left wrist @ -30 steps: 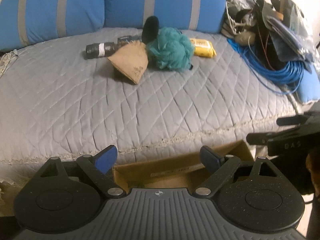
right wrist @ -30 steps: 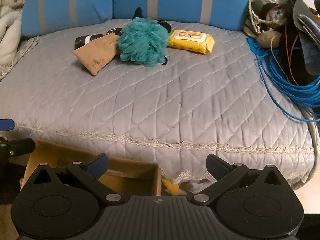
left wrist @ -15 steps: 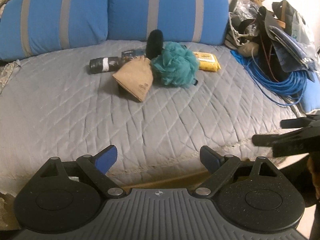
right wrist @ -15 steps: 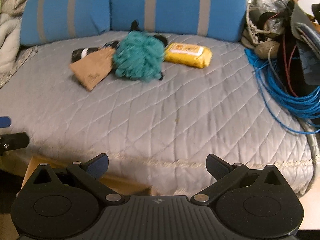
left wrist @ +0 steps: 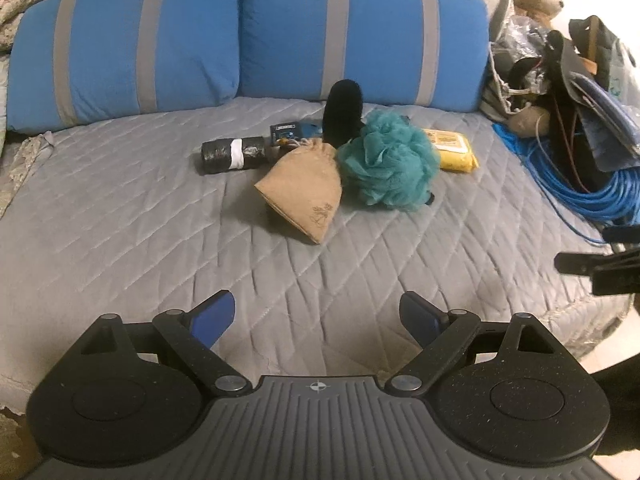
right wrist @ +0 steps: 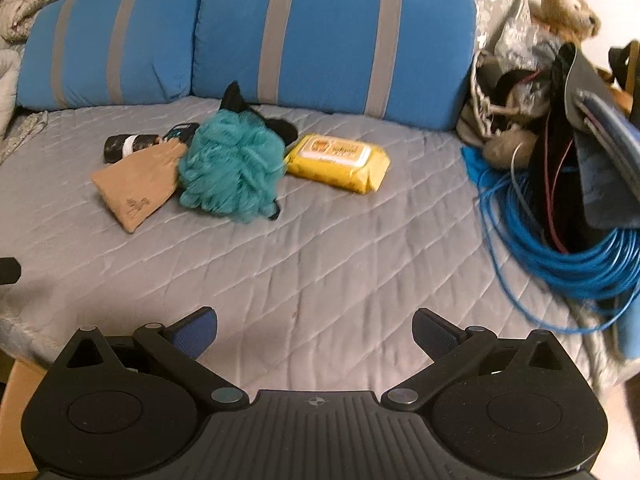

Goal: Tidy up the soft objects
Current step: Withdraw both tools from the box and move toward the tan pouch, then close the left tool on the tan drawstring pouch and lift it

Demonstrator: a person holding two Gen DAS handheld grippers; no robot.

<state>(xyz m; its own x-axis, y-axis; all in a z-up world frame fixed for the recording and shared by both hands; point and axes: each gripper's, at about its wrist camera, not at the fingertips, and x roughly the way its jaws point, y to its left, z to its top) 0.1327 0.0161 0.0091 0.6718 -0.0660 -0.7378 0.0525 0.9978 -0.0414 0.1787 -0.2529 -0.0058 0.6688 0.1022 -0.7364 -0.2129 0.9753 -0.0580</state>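
A cluster lies mid-bed on the grey quilt point(left wrist: 120, 232): a teal bath pouf point(left wrist: 386, 162) point(right wrist: 232, 168), a tan cloth pouch point(left wrist: 306, 194) point(right wrist: 138, 186), a black roll with a white band point(left wrist: 234, 154) point(right wrist: 128, 145), a black fuzzy item point(left wrist: 344, 114) and a yellow wipes pack point(left wrist: 452, 150) point(right wrist: 340, 162). My left gripper point(left wrist: 316, 320) stands open over the quilt's near part, well short of the cluster. My right gripper point(right wrist: 314, 332) is open too, with nothing between its fingers. The right gripper's tips show at the right edge of the left wrist view point(left wrist: 600, 268).
Two blue pillows with grey stripes point(left wrist: 360, 36) line the back. A coil of blue cable point(right wrist: 560, 256), bags and a teddy bear point(right wrist: 568, 4) crowd the right side. A cardboard box corner point(right wrist: 16, 412) sits below the bed edge at left.
Both grippers have moved forward over the bed, still open. The bed edge and cardboard box have slid down out of sight, and the cluster looks nearer.
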